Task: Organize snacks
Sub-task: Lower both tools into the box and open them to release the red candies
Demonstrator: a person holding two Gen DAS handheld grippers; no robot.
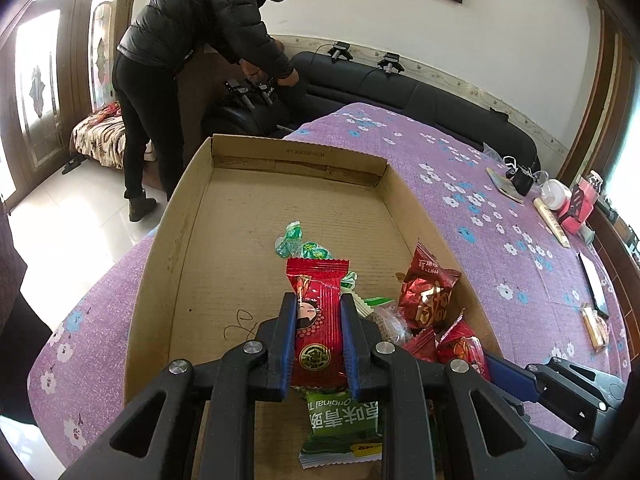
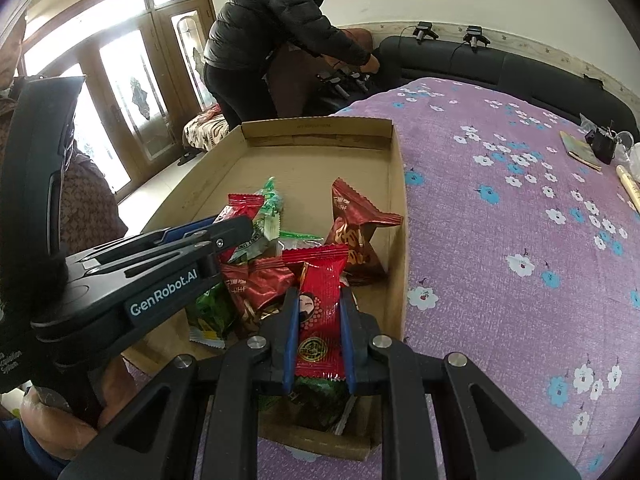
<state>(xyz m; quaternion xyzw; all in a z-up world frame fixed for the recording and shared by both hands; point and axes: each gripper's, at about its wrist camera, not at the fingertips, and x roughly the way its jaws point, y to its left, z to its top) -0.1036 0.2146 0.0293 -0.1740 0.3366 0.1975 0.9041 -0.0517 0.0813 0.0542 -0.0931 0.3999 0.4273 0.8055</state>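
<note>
Both grippers are clenched on snacks over the cardboard tray (image 1: 180, 240). The left gripper (image 1: 319, 344) grips a red packet (image 1: 318, 320), long axis toward 12 o'clock. The right gripper (image 2: 319, 340) grips a matching red wrapper (image 2: 320, 320), likewise aligned. The loose pile (image 2: 260, 276) lies at 11 o'clock of the right gripper, which looks nearer. Legible: "GenRobot.AI" on the left gripper's body; "Original" on a green packet (image 1: 344, 420); "WY 30X20X10CM", faintly, on the tray wall.

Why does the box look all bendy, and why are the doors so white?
Both wrist views use a fisheye lens, so the cardboard box bulges and the corners go dark. In the right wrist view, daylight through the glass doors washes them out; the left wrist view shows the same glare.
</note>
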